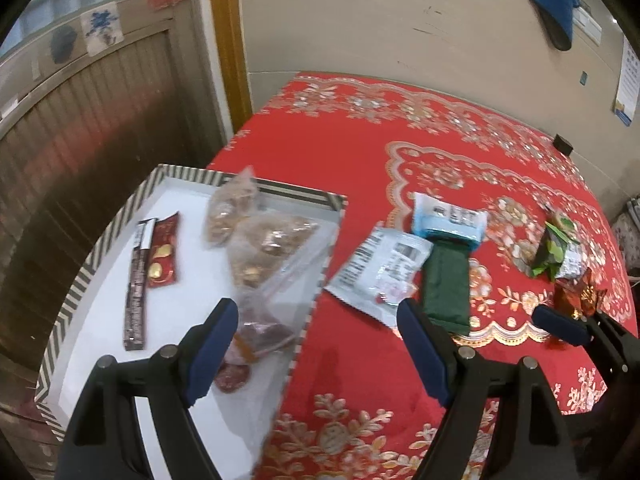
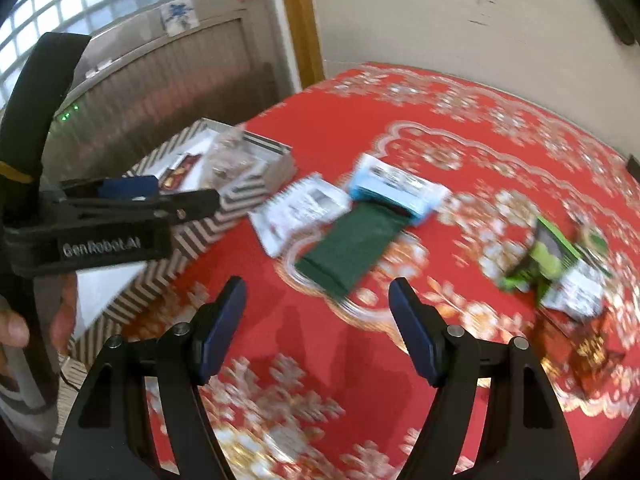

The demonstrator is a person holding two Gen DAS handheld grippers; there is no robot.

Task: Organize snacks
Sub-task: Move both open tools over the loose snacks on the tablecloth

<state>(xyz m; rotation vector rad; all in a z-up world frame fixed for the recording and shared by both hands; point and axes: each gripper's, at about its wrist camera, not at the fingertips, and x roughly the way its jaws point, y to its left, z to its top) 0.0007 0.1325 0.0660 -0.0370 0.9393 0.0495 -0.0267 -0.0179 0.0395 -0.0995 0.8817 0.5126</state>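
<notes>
A zigzag-striped box (image 1: 86, 276) with a white floor stands at the table's left edge. It holds clear bags of snacks (image 1: 266, 246), a red packet with gold coins (image 1: 162, 252) and a dark bar (image 1: 136, 292). My left gripper (image 1: 316, 344) hangs open and empty over the box's right wall. On the red cloth lie a white packet (image 1: 380, 268), a light blue packet (image 1: 448, 220), a dark green packet (image 1: 446, 284), green packets (image 1: 556, 248) and a red-gold snack (image 1: 582, 296). My right gripper (image 2: 318, 320) is open and empty above the cloth, short of the dark green packet (image 2: 352, 248).
The red embroidered tablecloth (image 1: 360, 152) covers the table, which meets a beige wall (image 1: 400, 28) at the back. A ribbed panel (image 1: 100, 128) runs along the left. The right wrist view shows my left gripper (image 2: 168, 196) from the side and a person's hand (image 2: 16, 332).
</notes>
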